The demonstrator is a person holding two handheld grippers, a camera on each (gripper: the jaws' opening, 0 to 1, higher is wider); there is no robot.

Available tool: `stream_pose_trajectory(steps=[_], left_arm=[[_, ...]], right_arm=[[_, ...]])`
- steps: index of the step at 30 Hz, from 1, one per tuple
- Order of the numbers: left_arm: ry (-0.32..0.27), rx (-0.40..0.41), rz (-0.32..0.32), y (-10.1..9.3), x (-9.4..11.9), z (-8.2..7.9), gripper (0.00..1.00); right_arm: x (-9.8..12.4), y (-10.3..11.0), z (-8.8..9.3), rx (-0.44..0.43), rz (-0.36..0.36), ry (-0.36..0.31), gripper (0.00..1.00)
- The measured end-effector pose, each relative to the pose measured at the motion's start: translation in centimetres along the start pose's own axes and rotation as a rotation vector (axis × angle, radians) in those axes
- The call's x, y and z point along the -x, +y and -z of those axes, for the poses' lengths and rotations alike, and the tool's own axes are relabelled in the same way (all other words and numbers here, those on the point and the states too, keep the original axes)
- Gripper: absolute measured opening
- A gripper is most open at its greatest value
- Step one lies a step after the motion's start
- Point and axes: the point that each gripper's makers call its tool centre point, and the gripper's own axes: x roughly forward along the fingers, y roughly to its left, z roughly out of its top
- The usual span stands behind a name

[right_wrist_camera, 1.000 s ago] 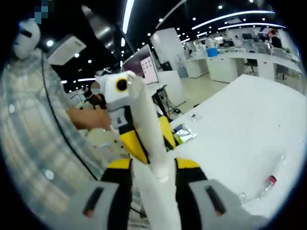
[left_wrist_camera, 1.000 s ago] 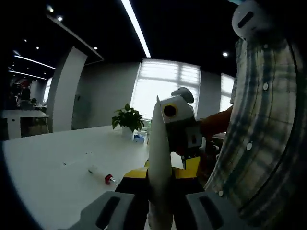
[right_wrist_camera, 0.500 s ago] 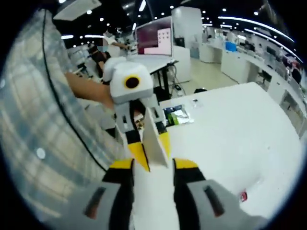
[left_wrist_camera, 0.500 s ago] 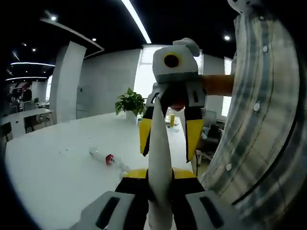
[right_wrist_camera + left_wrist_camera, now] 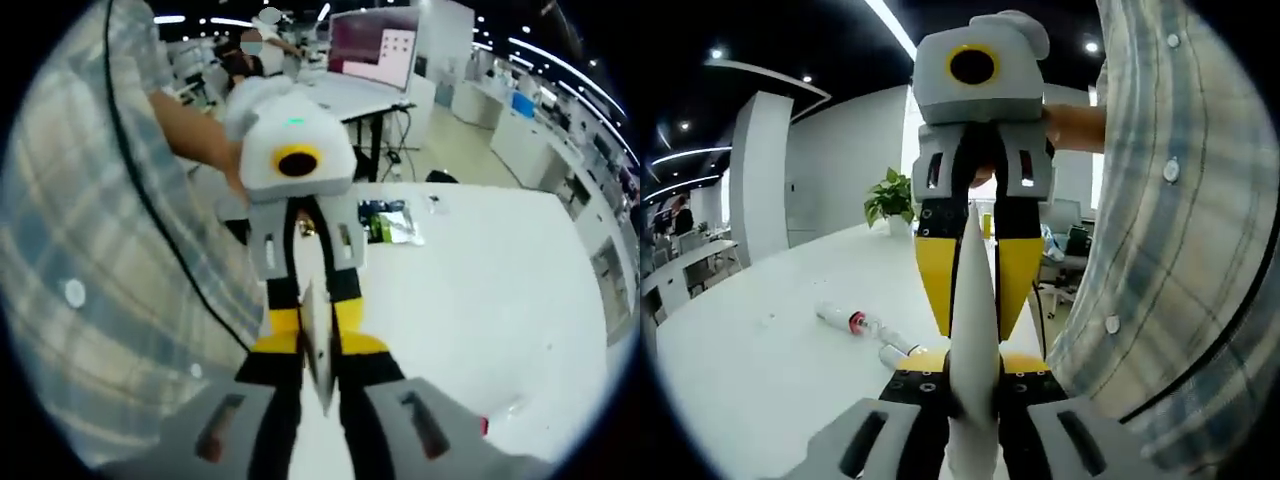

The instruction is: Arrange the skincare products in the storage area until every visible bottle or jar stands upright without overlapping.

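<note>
A white skincare tube (image 5: 973, 300) runs straight between my two grippers, which face each other. My left gripper (image 5: 972, 388) is shut on its wide end. My right gripper (image 5: 973, 325), with yellow fingers (image 5: 932, 285), closes on the tapered far end. In the right gripper view the tube (image 5: 316, 340) appears as a thin edge between my right gripper (image 5: 322, 402) and the left gripper (image 5: 318, 322). A small clear bottle with a red cap (image 5: 845, 320) lies on its side on the white table (image 5: 750, 380), with another small bottle (image 5: 896, 351) beside it.
A person in a plaid shirt (image 5: 1185, 250) stands close on the right, also seen as the shirt (image 5: 90, 250) on the left. A potted plant (image 5: 888, 200) stands at the table's far end. A printed packet (image 5: 390, 222) lies on the table (image 5: 490, 300).
The two grippers have come closer along the tube and now face each other squarely. Both cameras swung, and the lying bottles show nearer in the left gripper view. The tube stays held.
</note>
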Motion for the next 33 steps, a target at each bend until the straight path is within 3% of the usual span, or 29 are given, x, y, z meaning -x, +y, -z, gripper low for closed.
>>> stream_pose_trajectory(steps=[4,12,18,25,27,30,33], left_arm=[[0.027,-0.013,-0.009,-0.2,-0.4,0.6,0.18],[0.104,0.040,-0.132,-0.6,-0.2,1.5,0.20],[0.060,0.123,-0.164,-0.4,-0.2,1.9,0.21],[0.065,0.198,-0.275,1.7,1.1,2.6,0.25],[0.051,0.272,-0.306,2.3,1.7,2.9,0.26],[0.024,0.324,-0.360,3.4,2.7,3.3,0.32],[0.031,0.335,-0.375,3.6,3.2,3.8,0.42]], right_arm=[[-0.5,0.4,0.2,0.024,-0.020,0.039,0.06],[-1.1,1.3,-0.2,0.108,-0.065,0.105,0.05],[-1.2,1.4,0.0,0.130,-0.091,0.119,0.05],[-0.1,-0.9,0.0,0.164,-0.075,0.142,0.05],[0.0,-1.5,0.2,0.174,-0.075,0.147,0.05],[0.1,-2.3,0.6,0.181,-0.076,0.156,0.05],[0.3,-3.1,1.2,0.189,-0.076,0.177,0.05]])
